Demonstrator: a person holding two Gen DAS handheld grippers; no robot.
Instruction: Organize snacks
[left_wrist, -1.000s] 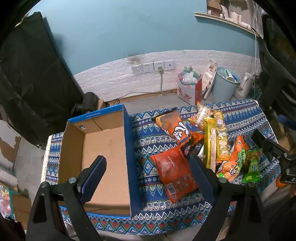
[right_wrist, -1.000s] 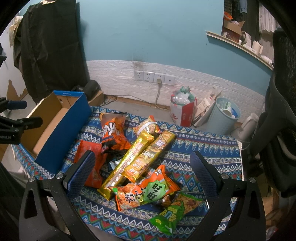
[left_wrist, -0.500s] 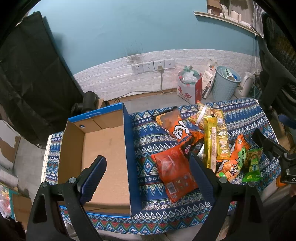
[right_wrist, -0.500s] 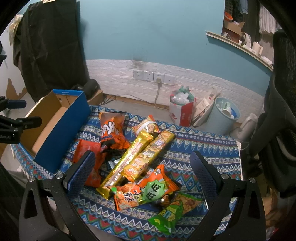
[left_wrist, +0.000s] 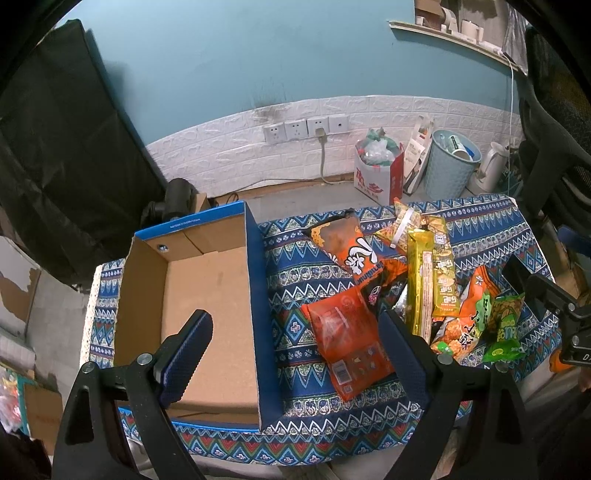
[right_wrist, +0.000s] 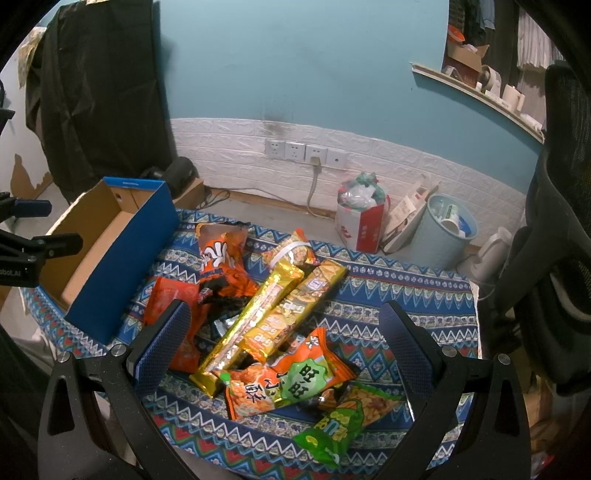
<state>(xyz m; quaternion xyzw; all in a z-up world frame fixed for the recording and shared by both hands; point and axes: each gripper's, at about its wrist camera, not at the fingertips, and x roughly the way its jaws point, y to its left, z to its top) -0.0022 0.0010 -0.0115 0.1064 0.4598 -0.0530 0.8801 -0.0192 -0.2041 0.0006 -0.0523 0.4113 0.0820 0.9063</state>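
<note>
the snacks (right_wrist: 273, 325) are all lying in a messy pile on the right half of the table (right_wrist: 424, 306), and none are sitting in the blue box (left_wrist: 255, 295) by the table's left edge yet. the left gripper (left_wrist: 295, 343) and the right gripper (right_wrist: 284, 343) are both hanging wide open above the table, holding nothing, so i think the job is only just starting.

Almost no change. Right gripper (right_wrist: 284, 343) moved a tiny bit, so snack pile (right_wrist: 258, 317) sits slightly lower in its view. Nothing picked up.
</note>
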